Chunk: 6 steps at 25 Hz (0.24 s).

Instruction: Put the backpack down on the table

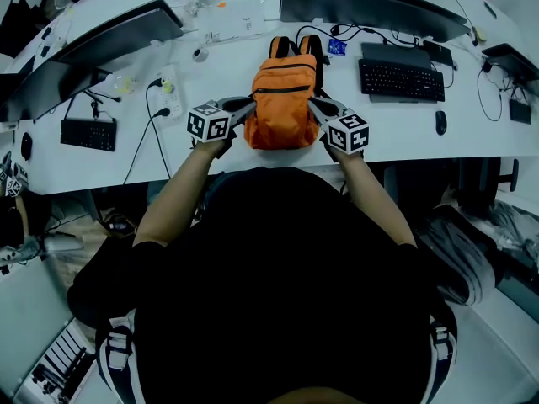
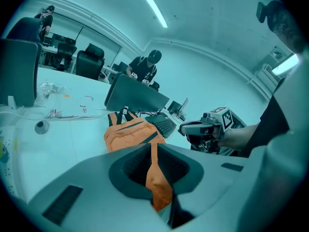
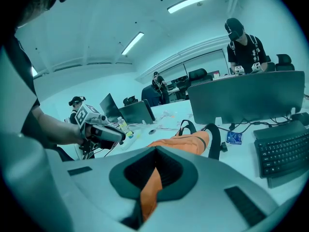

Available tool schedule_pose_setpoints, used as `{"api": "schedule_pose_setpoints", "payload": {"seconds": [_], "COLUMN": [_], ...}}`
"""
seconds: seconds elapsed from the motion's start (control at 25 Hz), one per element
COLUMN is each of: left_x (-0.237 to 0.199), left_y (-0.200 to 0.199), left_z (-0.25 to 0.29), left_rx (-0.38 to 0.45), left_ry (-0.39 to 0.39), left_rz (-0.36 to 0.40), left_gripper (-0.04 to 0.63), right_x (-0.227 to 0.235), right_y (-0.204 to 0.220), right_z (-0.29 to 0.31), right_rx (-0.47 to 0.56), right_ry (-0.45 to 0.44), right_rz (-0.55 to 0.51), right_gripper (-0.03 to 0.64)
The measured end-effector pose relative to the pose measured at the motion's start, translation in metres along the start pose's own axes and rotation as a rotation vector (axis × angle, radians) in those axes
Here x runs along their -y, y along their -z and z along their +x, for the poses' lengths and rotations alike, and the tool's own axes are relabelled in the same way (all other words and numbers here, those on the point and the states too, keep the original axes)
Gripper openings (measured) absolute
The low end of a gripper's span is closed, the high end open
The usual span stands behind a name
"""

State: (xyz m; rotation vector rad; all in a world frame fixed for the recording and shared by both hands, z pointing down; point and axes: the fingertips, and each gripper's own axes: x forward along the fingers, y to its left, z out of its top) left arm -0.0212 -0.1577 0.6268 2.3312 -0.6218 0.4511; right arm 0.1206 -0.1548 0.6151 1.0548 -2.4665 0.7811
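Observation:
An orange backpack [image 1: 282, 99] with black straps lies on the white table [image 1: 472, 137], straps toward the monitors. My left gripper [image 1: 247, 112] is shut on the fabric of its left side, and my right gripper [image 1: 317, 108] is shut on its right side. In the left gripper view a fold of orange fabric [image 2: 158, 180] is pinched between the jaws, with the backpack's body [image 2: 128, 132] beyond and the right gripper [image 2: 200, 128] across from it. The right gripper view shows another fold [image 3: 149, 187] pinched between its jaws, the backpack [image 3: 186, 141] ahead and the left gripper [image 3: 113, 135] opposite.
Curved monitors [image 1: 370, 7] [image 1: 118, 32] stand along the table's back. A black keyboard [image 1: 401, 80] and mouse [image 1: 440, 122] lie right of the backpack, a small keyboard [image 1: 88, 133], power strip [image 1: 168, 87] and cables to its left. Other people stand at desks behind.

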Motion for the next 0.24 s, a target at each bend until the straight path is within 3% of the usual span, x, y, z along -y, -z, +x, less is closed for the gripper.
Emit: {"api": "schedule_pose_setpoints", "payload": {"seconds": [0.24], "left_x": [0.0054], "left_y": [0.0067], "left_z": [-0.0042], "left_rx": [-0.002], "left_ry": [0.013], "left_rz": [-0.009], "left_gripper": [0.046], "right_x": [-0.0105], "right_y": [0.0056], "right_z": [-0.0034], "right_rx": [-0.001], "right_ry": [-0.013], "right_rz": [-0.005], "right_gripper": [0.017]}}
